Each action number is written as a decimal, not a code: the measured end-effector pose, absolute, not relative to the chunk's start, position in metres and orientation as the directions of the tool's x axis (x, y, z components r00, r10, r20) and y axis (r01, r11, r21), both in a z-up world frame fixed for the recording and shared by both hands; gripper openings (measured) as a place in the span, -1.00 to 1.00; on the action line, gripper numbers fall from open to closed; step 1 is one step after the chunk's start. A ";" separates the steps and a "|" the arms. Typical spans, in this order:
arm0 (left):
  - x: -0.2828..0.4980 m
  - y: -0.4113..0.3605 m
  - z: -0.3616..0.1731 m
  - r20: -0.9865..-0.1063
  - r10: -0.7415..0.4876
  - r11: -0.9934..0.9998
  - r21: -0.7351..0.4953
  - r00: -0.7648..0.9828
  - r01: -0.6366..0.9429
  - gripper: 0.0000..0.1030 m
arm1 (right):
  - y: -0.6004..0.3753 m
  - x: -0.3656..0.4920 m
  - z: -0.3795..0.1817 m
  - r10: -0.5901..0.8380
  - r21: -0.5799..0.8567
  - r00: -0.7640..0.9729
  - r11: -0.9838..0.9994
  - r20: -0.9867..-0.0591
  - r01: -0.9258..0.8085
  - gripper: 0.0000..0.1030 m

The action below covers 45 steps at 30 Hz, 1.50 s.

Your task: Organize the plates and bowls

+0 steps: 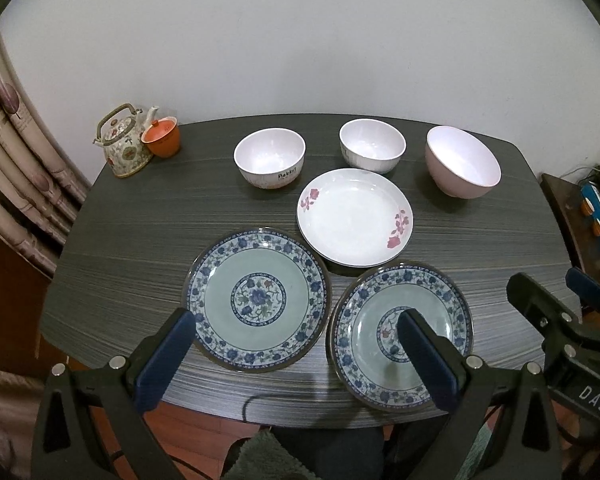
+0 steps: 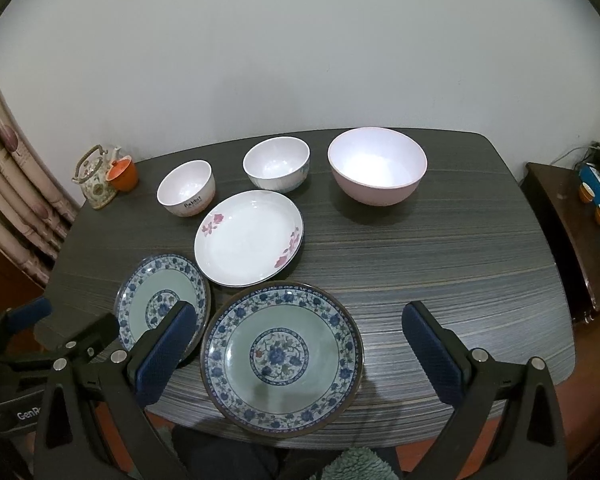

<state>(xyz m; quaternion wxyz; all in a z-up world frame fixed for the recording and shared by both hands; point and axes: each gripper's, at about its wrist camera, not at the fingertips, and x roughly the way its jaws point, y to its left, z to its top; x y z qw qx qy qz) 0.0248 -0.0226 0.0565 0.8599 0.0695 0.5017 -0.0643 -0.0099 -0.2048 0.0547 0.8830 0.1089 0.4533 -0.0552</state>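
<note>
Your left gripper (image 1: 296, 340) hangs above the near edge of the table (image 1: 140, 240) with its jaws spread wide and nothing between them; one blue pad (image 1: 162, 360) sits left of the left blue-patterned plate (image 1: 256, 300), the other over the right blue-patterned plate (image 1: 400, 336). Your right gripper (image 2: 300, 344) is likewise wide and empty, its fingers framing that right plate (image 2: 282, 358) from above, with the left plate (image 2: 162, 300) partly behind its left pad (image 2: 166, 352).

The two blue-patterned plates lie side by side at the table's near edge, close together; whether their rims touch you cannot tell. Just behind them sits the white plate with pink flowers (image 1: 354, 218), its near rim very close to both. Beyond it, three bowls stand upright in a row along the far side: a white bowl lettered "Rabbit" (image 1: 270, 162), a white ribbed bowl (image 1: 372, 150), and, apart to the right, a larger pink bowl (image 1: 462, 162).

At the far left corner a floral teapot (image 1: 122, 140) stands against an orange cup (image 1: 162, 138).
</note>
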 end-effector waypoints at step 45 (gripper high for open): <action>0.028 -0.018 0.047 -0.876 -0.029 0.983 0.062 0.481 0.172 1.00 | -0.206 -0.011 0.048 0.021 0.167 0.567 0.964 -0.823 0.207 0.98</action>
